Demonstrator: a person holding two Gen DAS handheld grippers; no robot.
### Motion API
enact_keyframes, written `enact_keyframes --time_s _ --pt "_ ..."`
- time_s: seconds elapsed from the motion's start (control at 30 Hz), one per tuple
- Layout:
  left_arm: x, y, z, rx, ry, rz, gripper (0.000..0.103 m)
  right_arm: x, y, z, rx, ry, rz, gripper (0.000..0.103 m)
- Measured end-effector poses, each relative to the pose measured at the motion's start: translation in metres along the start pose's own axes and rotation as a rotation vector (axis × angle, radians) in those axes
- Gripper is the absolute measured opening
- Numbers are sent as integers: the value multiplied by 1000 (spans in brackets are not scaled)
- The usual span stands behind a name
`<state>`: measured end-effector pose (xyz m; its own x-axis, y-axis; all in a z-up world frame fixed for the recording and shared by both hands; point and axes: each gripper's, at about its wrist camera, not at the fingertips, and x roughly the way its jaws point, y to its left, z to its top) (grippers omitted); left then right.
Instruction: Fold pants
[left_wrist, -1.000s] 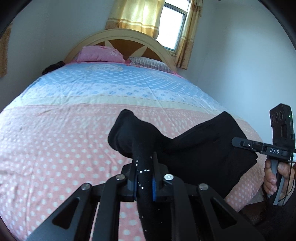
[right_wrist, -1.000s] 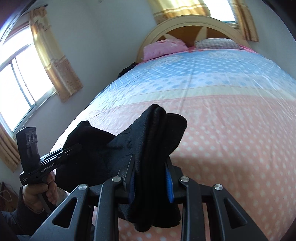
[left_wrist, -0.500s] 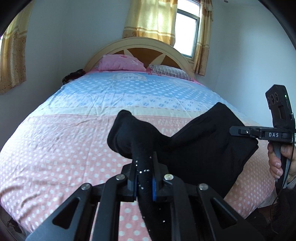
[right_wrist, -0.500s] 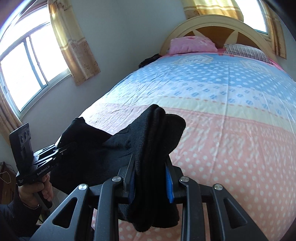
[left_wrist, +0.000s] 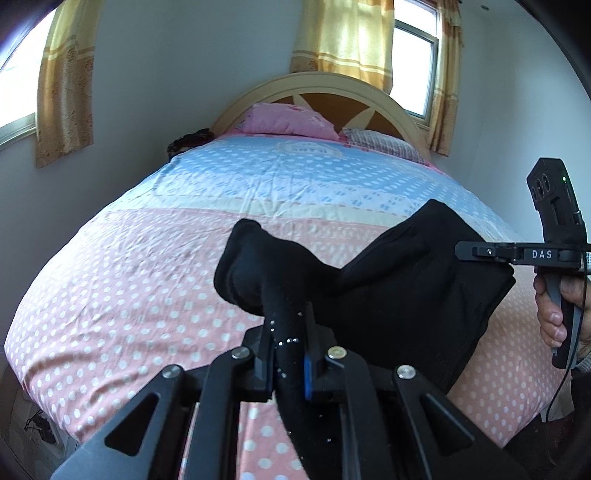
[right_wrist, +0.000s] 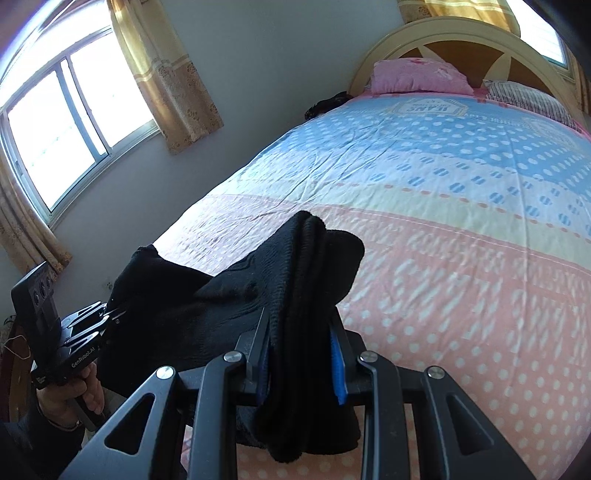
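Black pants hang stretched between my two grippers, above the near end of a bed. My left gripper is shut on one bunched corner of the pants, which pokes up past the fingers. In the right wrist view my right gripper is shut on a thick fold of the same pants. The right gripper body shows at the far right of the left wrist view, held by a hand. The left gripper body appears at the lower left of the right wrist view.
The bed carries a pink and blue dotted cover. Two pillows lie against a curved headboard. Curtained windows stand on the left wall and behind the headboard. A dark heap sits at the bed's far left corner.
Both grippers have risen and tilted up with the pants still gripped, so more wall, curtain and window show. The pants keep the same stretched shape between them.
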<state>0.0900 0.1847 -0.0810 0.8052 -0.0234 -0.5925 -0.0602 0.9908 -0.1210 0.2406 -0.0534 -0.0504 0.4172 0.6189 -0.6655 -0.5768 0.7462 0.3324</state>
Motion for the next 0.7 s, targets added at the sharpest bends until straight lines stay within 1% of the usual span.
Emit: enact_keyframes --time_s 0.17,0.33,0.4,0.47,0.5,0.57,0.6,0.67,0.7 --pt "6 17 -9 -22 7 41 11 30 10 3 -11 24 13 28" --pt "19 31 -19 -46 37 47 11 56 8 -1 9 46 6 28" --pt "23 32 -24 -38 46 43 13 63 2 -5 33 58 2 28" --pt "27 31 -30 -13 51 63 23 71 -8 -9 73 78 7 28" --pt "28 30 -32 -9 50 67 25 75 -13 -11 94 89 12 28" --pt "32 28 -40 2 48 85 41 78 -22 -16 134 94 17 30" --pt "33 28 -44 13 48 104 45 80 -26 -18 152 95 20 31" --pt "33 29 -49 32 32 131 56 82 -34 -22 193 92 26 34" --pt "33 30 -50 41 18 142 59 82 -36 -23 201 90 26 35"
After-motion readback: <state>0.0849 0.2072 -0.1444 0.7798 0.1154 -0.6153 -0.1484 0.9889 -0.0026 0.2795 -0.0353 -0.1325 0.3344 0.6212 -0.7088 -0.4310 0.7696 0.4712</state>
